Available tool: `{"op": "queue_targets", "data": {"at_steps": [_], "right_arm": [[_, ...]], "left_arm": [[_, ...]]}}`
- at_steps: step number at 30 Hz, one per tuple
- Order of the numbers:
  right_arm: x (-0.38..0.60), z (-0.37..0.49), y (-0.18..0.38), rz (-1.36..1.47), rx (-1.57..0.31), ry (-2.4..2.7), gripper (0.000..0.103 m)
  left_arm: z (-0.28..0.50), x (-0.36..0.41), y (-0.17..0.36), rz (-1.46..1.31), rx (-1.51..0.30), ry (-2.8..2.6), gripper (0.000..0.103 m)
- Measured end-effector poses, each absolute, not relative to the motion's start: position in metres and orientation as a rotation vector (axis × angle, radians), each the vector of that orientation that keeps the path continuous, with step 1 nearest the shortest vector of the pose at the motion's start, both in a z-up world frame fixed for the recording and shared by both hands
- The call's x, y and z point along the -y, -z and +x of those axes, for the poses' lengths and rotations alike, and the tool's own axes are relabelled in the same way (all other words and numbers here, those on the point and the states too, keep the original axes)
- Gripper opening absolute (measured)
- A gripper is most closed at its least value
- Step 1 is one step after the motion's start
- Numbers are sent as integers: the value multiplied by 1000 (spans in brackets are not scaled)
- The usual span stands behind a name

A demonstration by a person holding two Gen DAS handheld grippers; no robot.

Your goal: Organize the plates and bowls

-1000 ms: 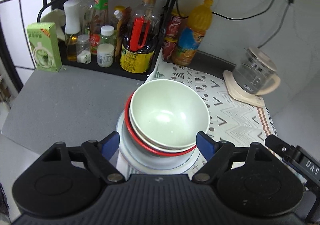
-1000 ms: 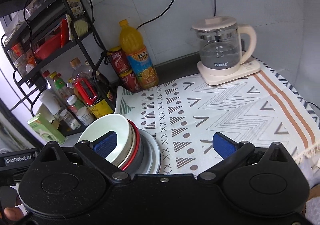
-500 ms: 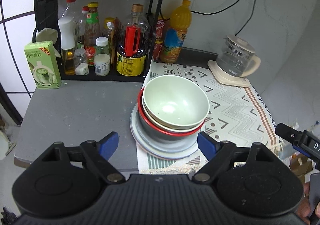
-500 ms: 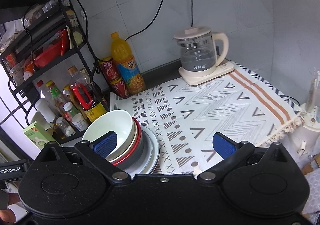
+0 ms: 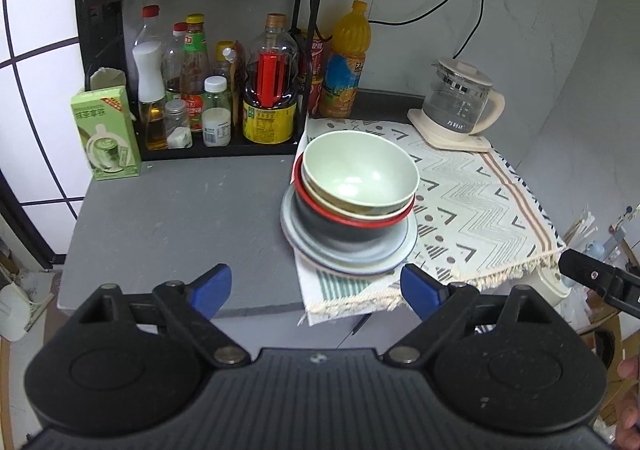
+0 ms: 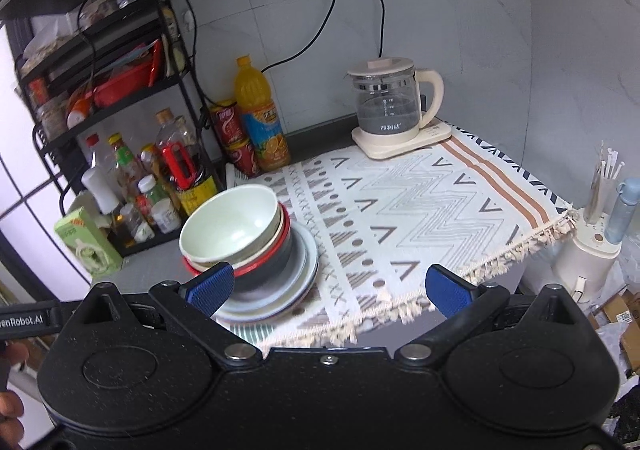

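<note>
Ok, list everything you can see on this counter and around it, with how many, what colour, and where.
pale green bowl: one, topmost in the stack
red-rimmed dark bowl: one, under it, a cream bowl between
pale blue-grey plates: at least two, stack base, on the cloth's left edge
patterned white cloth: one, counter's right side
glass kettle with cream handle: one, back right, on its cream base
orange juice bottle: one, by the wall
red cans: two, stacked beside the juice
black wire rack: one, back left, holding sauce bottles
green carton: one, left of the rack
left gripper: open, empty
right gripper: open, empty
</note>
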State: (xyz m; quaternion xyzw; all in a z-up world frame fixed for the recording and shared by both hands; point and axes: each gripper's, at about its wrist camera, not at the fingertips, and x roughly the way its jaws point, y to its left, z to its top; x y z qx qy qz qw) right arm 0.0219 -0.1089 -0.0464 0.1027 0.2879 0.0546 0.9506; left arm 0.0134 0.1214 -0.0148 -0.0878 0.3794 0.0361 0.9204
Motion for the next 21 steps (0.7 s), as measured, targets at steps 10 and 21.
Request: {"op": "queue_targets", "data": {"at_steps": [10, 21], "right_arm": [[104, -16, 50, 157, -572, -104, 103], [105, -45, 54, 136, -571, -100, 103]], "left_arm": [[-26, -123, 12, -134, -725, -67, 95], [-52, -122, 13, -124, -710, -51, 103]]}}
